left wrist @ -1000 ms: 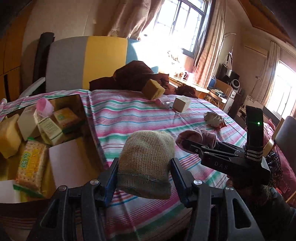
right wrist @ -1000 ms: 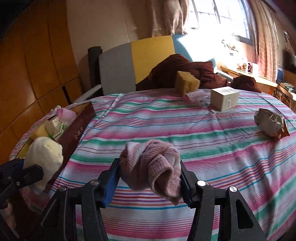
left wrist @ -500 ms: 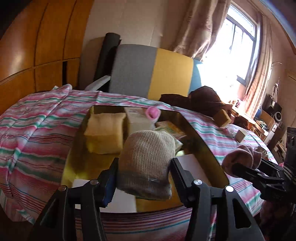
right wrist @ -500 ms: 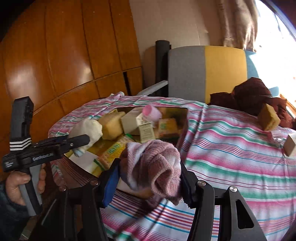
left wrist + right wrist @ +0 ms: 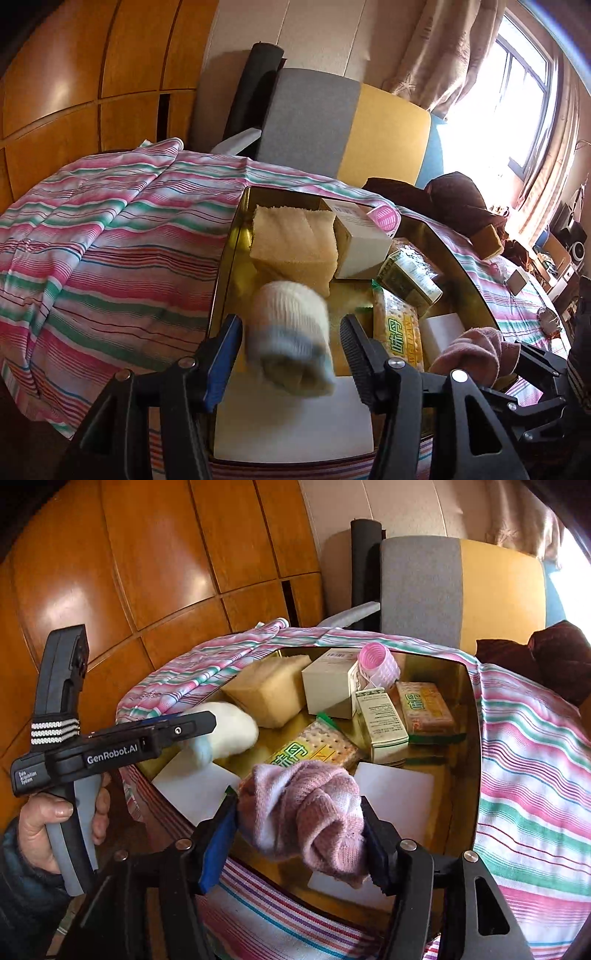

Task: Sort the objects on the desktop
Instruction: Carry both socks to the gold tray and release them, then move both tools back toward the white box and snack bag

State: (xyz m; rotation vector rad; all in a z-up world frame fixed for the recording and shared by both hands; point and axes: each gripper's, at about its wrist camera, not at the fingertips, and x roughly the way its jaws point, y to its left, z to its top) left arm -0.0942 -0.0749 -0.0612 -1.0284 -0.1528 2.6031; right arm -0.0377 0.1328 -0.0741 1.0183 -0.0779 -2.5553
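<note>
left gripper (image 5: 291, 341) wide apart around cream sock (image 5: 290, 341); right gripper (image 5: 300, 832) clamps pink sock (image 5: 306, 814)

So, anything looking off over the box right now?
The cream sock sits blurred between the left gripper fingers, which stand apart from it, apparently dropping into the gold box. Right gripper clamps the pink sock.

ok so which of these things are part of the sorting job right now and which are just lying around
In the job:
- cream sock, between the open left tongs
- pink sock, clamped in the right tongs
- gold tray, holding already sorted items

Lying about:
- chair
- dark cloth heap
- striped tablecloth
</note>
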